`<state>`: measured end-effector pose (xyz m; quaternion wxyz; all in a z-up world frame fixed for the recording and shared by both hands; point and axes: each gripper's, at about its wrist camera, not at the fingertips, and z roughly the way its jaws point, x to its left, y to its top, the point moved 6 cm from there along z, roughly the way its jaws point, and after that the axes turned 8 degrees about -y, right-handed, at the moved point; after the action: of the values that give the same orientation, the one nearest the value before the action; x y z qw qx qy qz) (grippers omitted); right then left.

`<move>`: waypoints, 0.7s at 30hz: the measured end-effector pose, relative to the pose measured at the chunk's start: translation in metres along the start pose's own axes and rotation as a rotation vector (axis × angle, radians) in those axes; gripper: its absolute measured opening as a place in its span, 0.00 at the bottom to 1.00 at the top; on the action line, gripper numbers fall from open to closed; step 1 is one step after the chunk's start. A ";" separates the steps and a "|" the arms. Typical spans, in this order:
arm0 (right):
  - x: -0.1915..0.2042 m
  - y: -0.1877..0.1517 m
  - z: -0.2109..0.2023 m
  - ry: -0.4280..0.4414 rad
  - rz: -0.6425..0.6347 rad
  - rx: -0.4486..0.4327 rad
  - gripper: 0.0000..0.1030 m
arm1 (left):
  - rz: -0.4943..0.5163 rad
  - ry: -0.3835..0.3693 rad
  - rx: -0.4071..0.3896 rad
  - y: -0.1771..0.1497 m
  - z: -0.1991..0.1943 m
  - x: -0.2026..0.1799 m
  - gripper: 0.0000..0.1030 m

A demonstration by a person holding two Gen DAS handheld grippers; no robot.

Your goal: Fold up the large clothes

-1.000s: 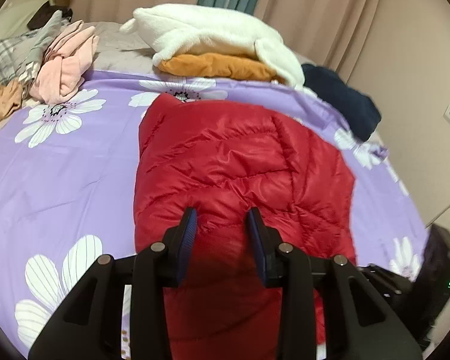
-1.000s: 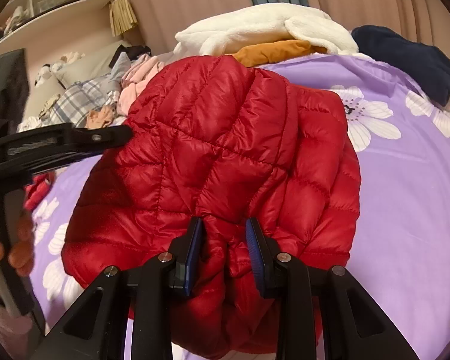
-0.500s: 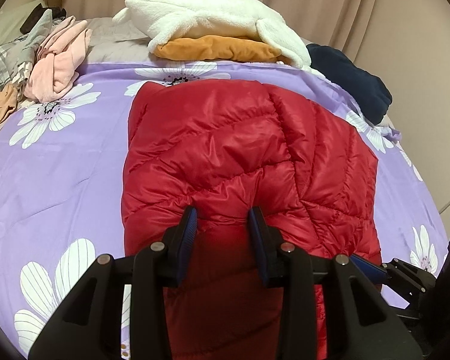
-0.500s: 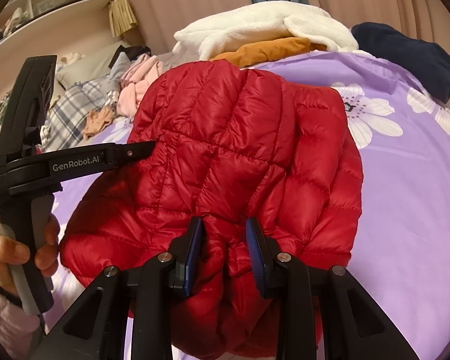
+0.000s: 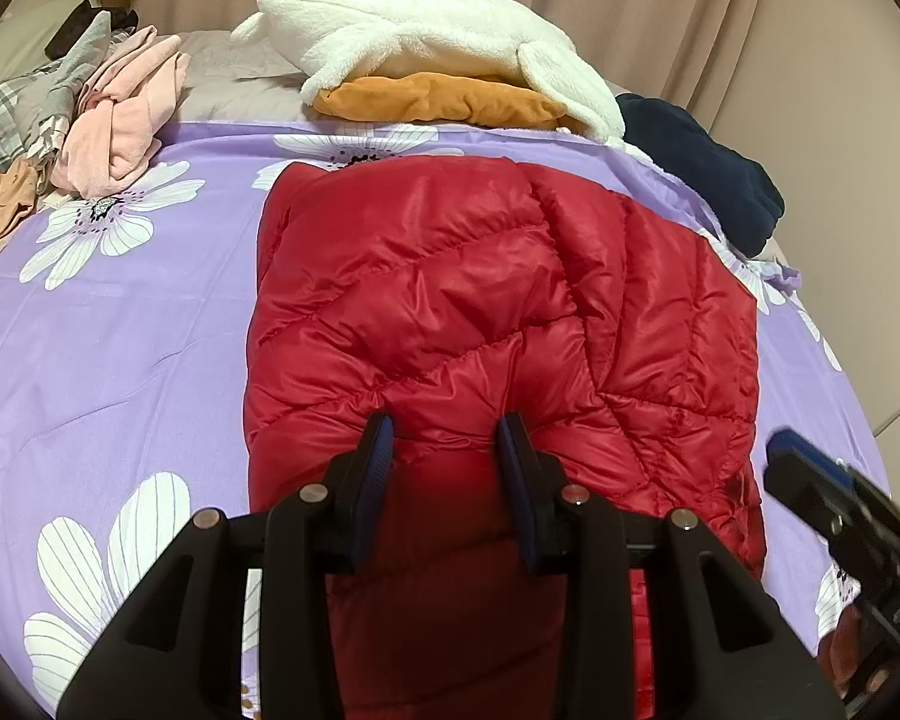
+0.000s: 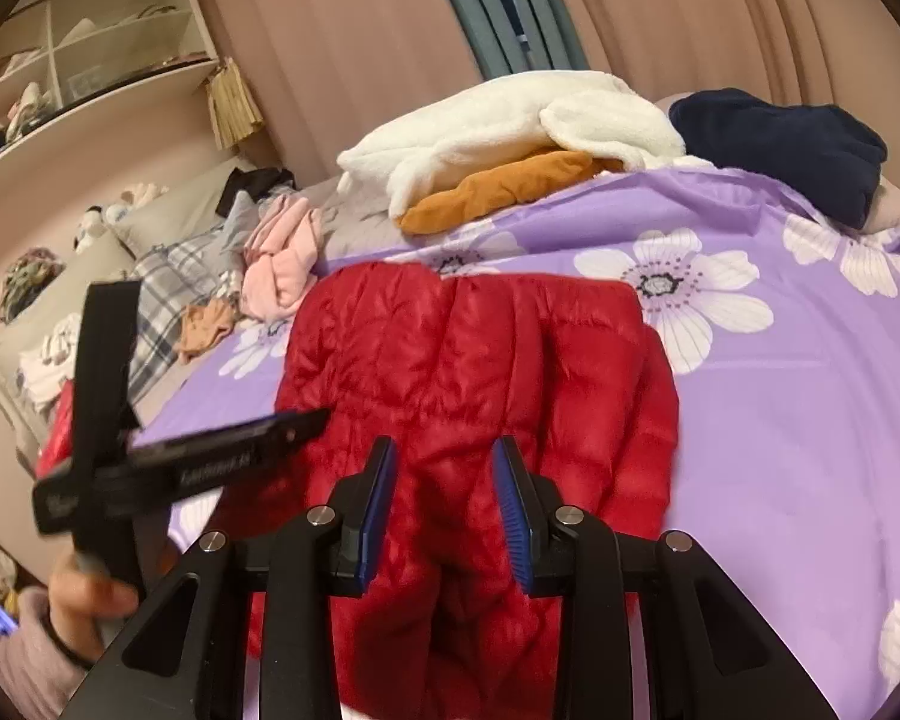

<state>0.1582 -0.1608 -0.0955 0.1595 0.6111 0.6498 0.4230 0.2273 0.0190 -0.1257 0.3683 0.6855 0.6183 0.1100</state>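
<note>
A red quilted puffer jacket (image 5: 480, 300) lies folded on a purple flowered bedsheet (image 5: 120, 330). In the left wrist view my left gripper (image 5: 447, 438) is shut on the jacket's near edge, with red fabric bunched between its blue pads. The right wrist view shows the jacket (image 6: 480, 360) from the other side. There my right gripper (image 6: 444, 462) is also shut on a fold of its near edge, lifted a little off the bed. The left gripper (image 6: 294, 426) reaches in from the left, held by a hand (image 6: 84, 594).
At the far side of the bed lie a white fleece (image 5: 420, 36) on an orange garment (image 5: 438, 99), a navy garment (image 5: 708, 174) and pink clothes (image 5: 126, 114) beside plaid ones. Shelves (image 6: 90, 48) and curtains stand behind. The sheet (image 6: 810, 390) stretches right.
My right gripper has risen and tilted with the jacket's edge, so more of the bed and room shows. The left gripper keeps its hold. The jacket now lies flatter and farther out.
</note>
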 end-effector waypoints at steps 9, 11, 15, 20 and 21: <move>-0.005 -0.010 0.056 -0.067 0.020 0.189 0.32 | 0.010 0.010 0.003 -0.001 0.002 -0.003 0.35; -0.006 -0.010 0.055 -0.066 0.023 0.194 0.32 | 0.007 0.010 0.003 -0.001 0.002 -0.004 0.35; -0.007 -0.009 0.048 -0.049 0.043 0.180 0.32 | 0.008 0.010 0.004 -0.001 0.002 -0.003 0.35; 0.007 -0.013 0.015 -0.003 -0.016 0.109 0.32 | 0.000 0.012 0.004 -0.001 0.002 -0.002 0.35; 0.011 -0.015 0.009 0.006 -0.037 0.098 0.32 | 0.000 0.013 0.005 -0.001 0.002 -0.002 0.35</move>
<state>0.1530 -0.1460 -0.1088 0.1352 0.6045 0.6816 0.3895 0.2274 0.0161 -0.1267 0.3628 0.6857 0.6209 0.1130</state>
